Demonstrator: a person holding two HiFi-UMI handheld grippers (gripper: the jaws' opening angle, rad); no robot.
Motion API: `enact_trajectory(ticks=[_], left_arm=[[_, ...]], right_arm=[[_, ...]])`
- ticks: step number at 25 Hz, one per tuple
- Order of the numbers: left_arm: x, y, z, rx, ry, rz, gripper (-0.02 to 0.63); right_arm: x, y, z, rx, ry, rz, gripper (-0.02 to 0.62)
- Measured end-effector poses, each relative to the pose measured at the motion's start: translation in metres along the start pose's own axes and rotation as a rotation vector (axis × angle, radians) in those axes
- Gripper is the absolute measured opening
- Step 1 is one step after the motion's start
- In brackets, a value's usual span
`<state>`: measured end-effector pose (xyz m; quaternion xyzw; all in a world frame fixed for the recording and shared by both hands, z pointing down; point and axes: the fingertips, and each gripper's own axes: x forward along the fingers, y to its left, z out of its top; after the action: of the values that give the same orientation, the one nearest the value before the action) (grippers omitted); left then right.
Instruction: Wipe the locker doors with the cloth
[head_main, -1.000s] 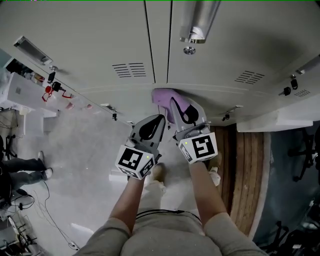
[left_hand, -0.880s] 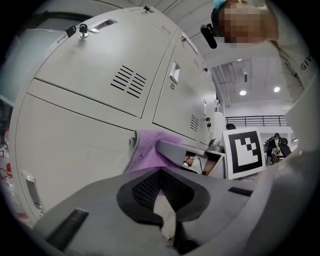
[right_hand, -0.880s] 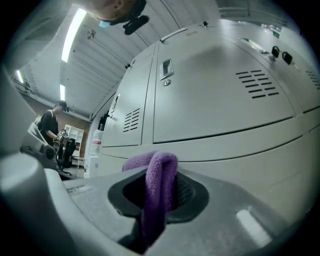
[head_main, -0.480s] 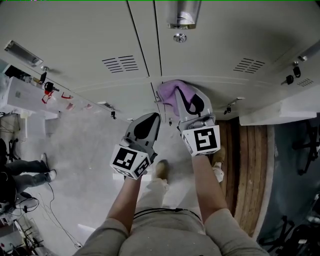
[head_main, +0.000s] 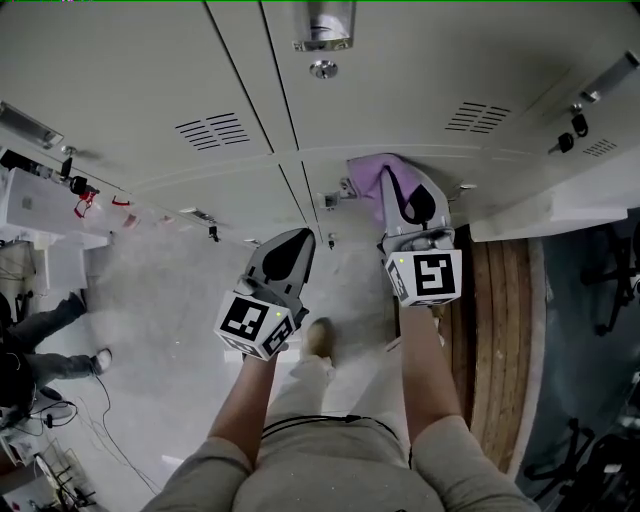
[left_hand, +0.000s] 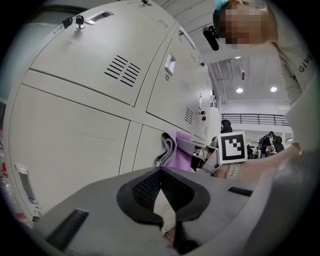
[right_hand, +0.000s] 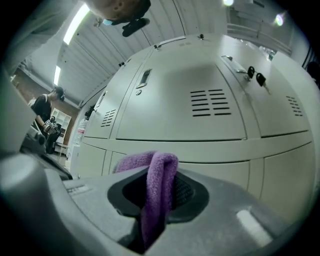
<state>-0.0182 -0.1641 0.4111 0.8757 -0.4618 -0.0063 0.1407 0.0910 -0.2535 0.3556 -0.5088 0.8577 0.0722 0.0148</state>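
Grey locker doors fill the top of the head view. My right gripper is shut on a purple cloth and presses it against a lower door just below the horizontal seam. In the right gripper view the cloth hangs folded between the jaws of the right gripper, in front of a vented door. My left gripper is shut and holds nothing; it hovers to the left, short of the lockers. The left gripper looks along the doors, with the cloth beyond it.
Keys hang in a lock at the upper right. A wooden slatted strip runs down the right. A metal cylinder sticks out at the top. Another person's legs and cables lie on the floor at far left. My own shoe is below.
My right gripper has slid the purple cloth to the right along the lower door. The left gripper has stayed roughly in place and shut.
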Motion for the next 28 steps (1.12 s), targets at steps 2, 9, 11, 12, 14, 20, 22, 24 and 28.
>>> enact_trajectory(ticks=[2, 9, 11, 12, 14, 20, 22, 24, 28], left_arm=[[0.002, -0.001, -0.002, 0.000, 0.006, -0.003, -0.002], [0.011, -0.009, -0.006, 0.006, 0.019, -0.029, -0.002], [0.013, -0.012, -0.007, 0.004, 0.023, -0.034, -0.002], [0.014, -0.013, -0.007, 0.003, 0.023, -0.036, -0.002], [0.015, -0.014, -0.007, 0.001, 0.023, -0.041, -0.002], [0.014, -0.013, -0.008, -0.002, 0.025, -0.040, -0.002], [0.011, -0.010, -0.008, -0.005, 0.020, -0.038, -0.002], [0.008, -0.008, -0.008, -0.009, 0.014, -0.036, -0.002], [0.002, 0.001, -0.006, -0.029, -0.007, -0.032, -0.002]], right_arm=[[-0.007, -0.017, -0.004, -0.006, 0.008, -0.031, 0.066], [-0.027, -0.070, -0.009, -0.012, 0.020, -0.138, 0.064], [-0.033, -0.085, -0.010, -0.007, 0.022, -0.171, 0.064], [-0.036, -0.093, -0.011, 0.000, 0.023, -0.188, 0.064], [-0.042, -0.107, -0.013, 0.012, 0.025, -0.219, 0.064], [-0.055, -0.131, -0.019, 0.039, 0.038, -0.292, 0.064], [-0.059, -0.121, -0.015, 0.055, 0.003, -0.287, 0.060], [-0.060, -0.096, -0.012, 0.063, -0.027, -0.237, 0.060], [-0.044, -0.022, -0.014, 0.068, -0.031, -0.071, 0.060]])
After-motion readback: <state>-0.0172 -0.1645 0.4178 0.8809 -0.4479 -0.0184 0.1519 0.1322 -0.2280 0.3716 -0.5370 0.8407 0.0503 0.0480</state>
